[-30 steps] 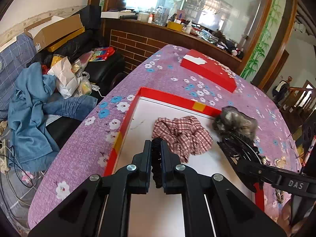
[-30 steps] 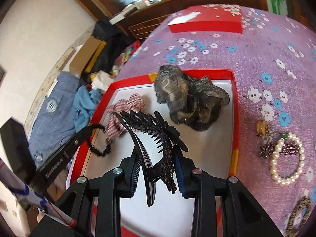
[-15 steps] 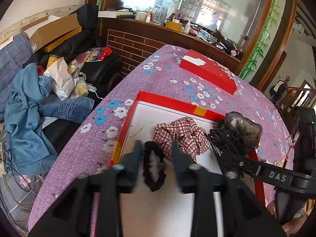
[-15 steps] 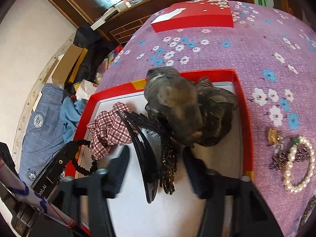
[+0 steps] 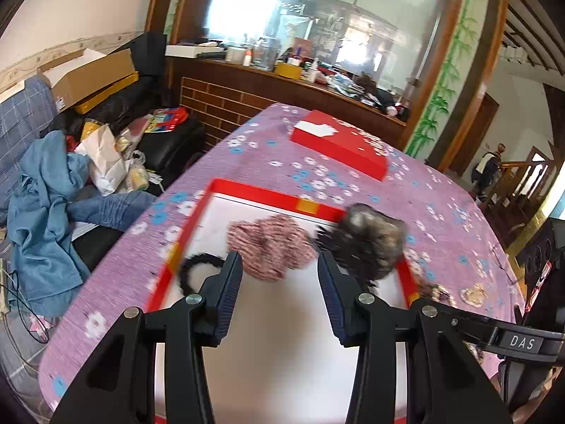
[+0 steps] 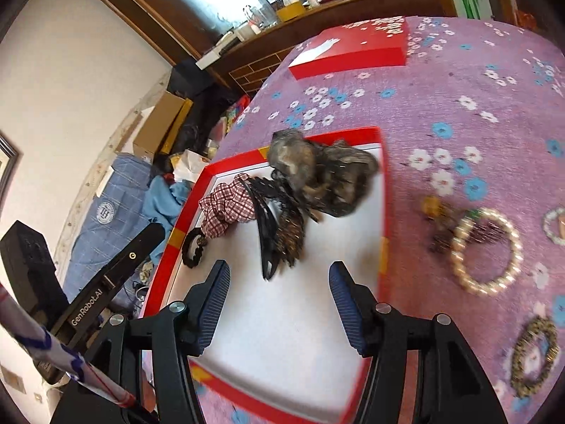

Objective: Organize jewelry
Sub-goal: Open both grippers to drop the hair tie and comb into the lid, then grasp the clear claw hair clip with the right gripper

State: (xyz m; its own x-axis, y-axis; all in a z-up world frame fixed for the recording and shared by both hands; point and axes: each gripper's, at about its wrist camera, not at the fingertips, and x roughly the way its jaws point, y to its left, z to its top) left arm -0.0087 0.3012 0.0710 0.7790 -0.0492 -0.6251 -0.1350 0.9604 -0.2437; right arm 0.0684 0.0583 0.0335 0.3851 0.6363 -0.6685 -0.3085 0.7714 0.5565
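1. Both tools stand spread with nothing between their pads: the left tool (image 5: 279, 282) hangs over the near part of the red tray (image 6: 383, 212), and the right tool (image 6: 279, 295) hangs over the tray's white floor, a little back from the pile.
2. Inside the tray lie a black beaded hair tie (image 6: 193, 247) close to the left wall, a red checked scrunchie (image 6: 226, 208) beside it, a black claw clip (image 6: 272, 229) leaning against the scrunchie, and a grey-brown gauzy scrunchie (image 6: 317, 176) at the far right corner. Gathering them in one walled container keeps soft, loose pieces from sliding about the tabletop (image 6: 459, 88).
3. Outside the tray, to its right on the purple flowered cloth, wait a pearl bracelet (image 6: 487, 247), a small dark cluster of beads (image 6: 441, 226) touching it, and a brown beaded bracelet (image 6: 533, 360) nearer the camera.
4. My judgement: the hair pieces are done, and the bracelets come next; the right tool is nearest them.
5. A red lid (image 6: 353, 49) rests well apart at the far end, likely kept aside until the tray is full.
6. Motion blur softens the left view, so fine detail there is unsure.
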